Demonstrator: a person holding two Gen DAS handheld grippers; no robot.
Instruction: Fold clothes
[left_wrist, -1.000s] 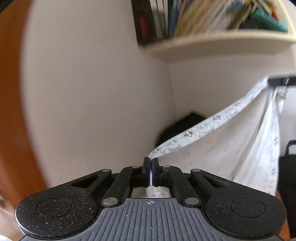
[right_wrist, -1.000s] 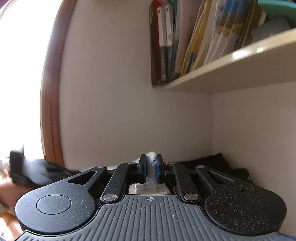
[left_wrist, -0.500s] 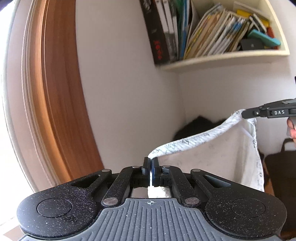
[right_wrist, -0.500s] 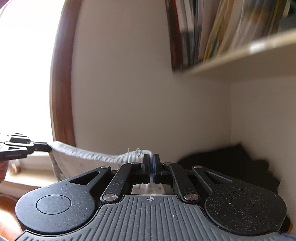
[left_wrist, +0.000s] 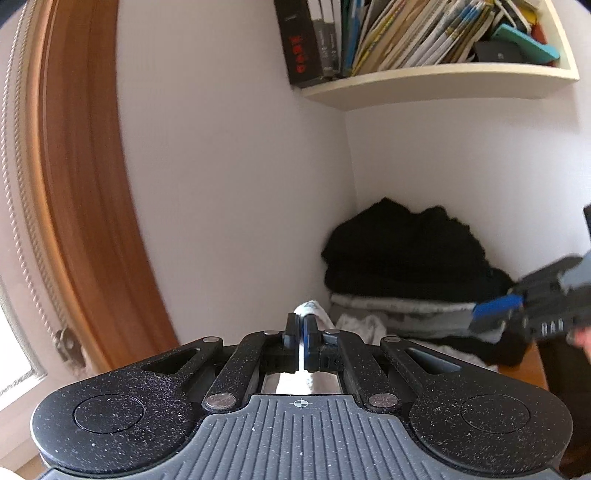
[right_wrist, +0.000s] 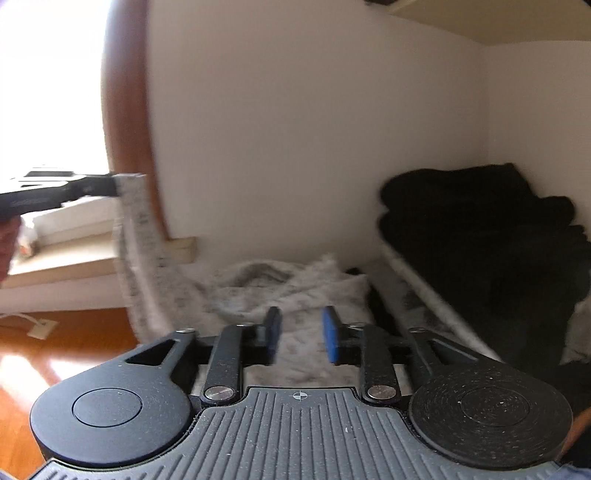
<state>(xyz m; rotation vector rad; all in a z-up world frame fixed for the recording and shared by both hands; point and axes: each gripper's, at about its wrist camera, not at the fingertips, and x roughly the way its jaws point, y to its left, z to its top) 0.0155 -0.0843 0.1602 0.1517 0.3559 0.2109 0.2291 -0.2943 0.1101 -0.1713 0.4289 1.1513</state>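
A white cloth with a small grey print lies crumpled on the surface in the right wrist view. One strip of it hangs from my left gripper at the left. In the left wrist view the left gripper is shut on a corner of the cloth. My right gripper hovers low over the crumpled heap. Its jaws are opening, and nothing is pinched between the blue pads. The right gripper also shows blurred at the right of the left wrist view.
A stack of black clothes sits in the wall corner on lighter folded pieces. A shelf of books hangs above. A brown wooden window frame stands at the left, with a sill and wooden floor below.
The right gripper dropped down and its jaws parted, letting go of its corner. The cloth, stretched between both grippers before, now slumps onto the surface. The left gripper keeps its hold.
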